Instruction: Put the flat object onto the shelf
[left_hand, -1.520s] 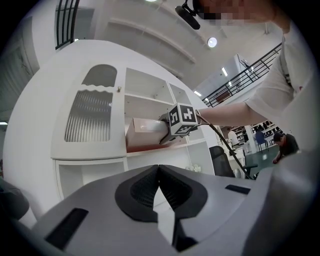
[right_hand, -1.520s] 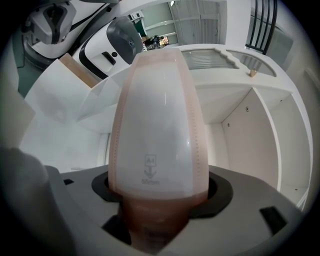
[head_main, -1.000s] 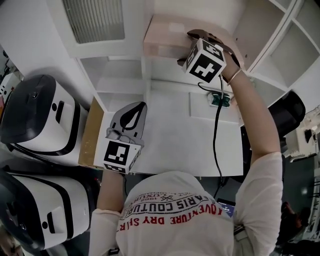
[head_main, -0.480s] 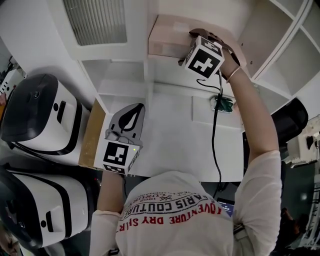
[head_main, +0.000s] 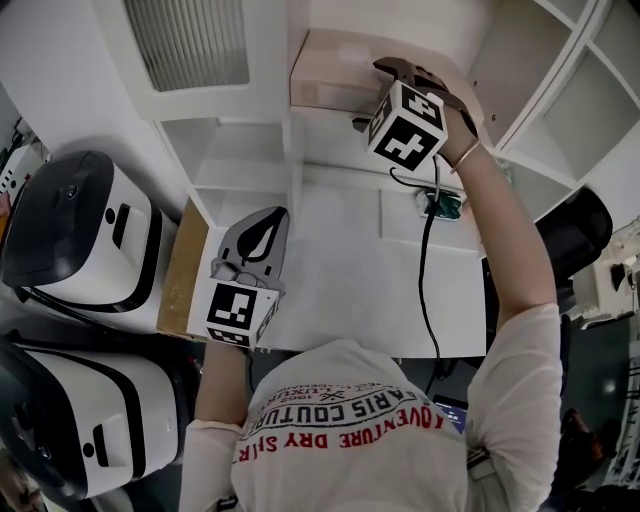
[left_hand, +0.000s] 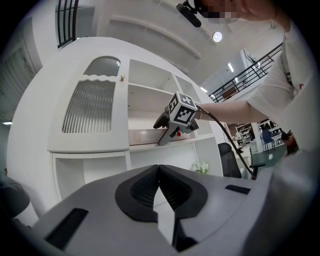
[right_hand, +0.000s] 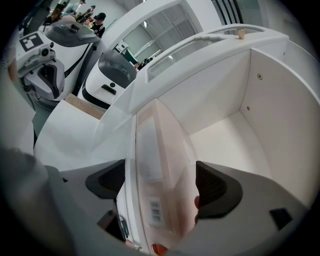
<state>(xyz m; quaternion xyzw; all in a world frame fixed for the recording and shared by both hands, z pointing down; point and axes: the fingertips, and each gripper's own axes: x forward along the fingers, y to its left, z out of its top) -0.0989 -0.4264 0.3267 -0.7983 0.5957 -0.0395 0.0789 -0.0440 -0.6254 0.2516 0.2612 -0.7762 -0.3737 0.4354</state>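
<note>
The flat object is a pale pink box (head_main: 328, 72) lying on an upper shelf (head_main: 335, 128) of the white cabinet. In the right gripper view the box (right_hand: 165, 160) runs away from me along the shelf floor (right_hand: 230, 145). My right gripper (head_main: 375, 95) reaches up to it. Its jaws have just been opening and now stand wide open (right_hand: 160, 182), with the box between them and the pads off it. My left gripper (head_main: 277, 213) hovers low over the white table, shut on nothing (left_hand: 159, 169). From the left gripper view the right gripper (left_hand: 161, 133) shows at the shelf edge.
Two white and black helmet-shaped machines (head_main: 70, 235) (head_main: 85, 425) stand at the left. A black cable (head_main: 430, 260) hangs from the right gripper over the white table (head_main: 340, 280). A small plant (head_main: 441, 203) sits at the table's back. A ribbed-glass cabinet door (head_main: 190, 40) is left of the shelf.
The right gripper stays at the box on the shelf with hardly any shift. The left gripper has not moved.
</note>
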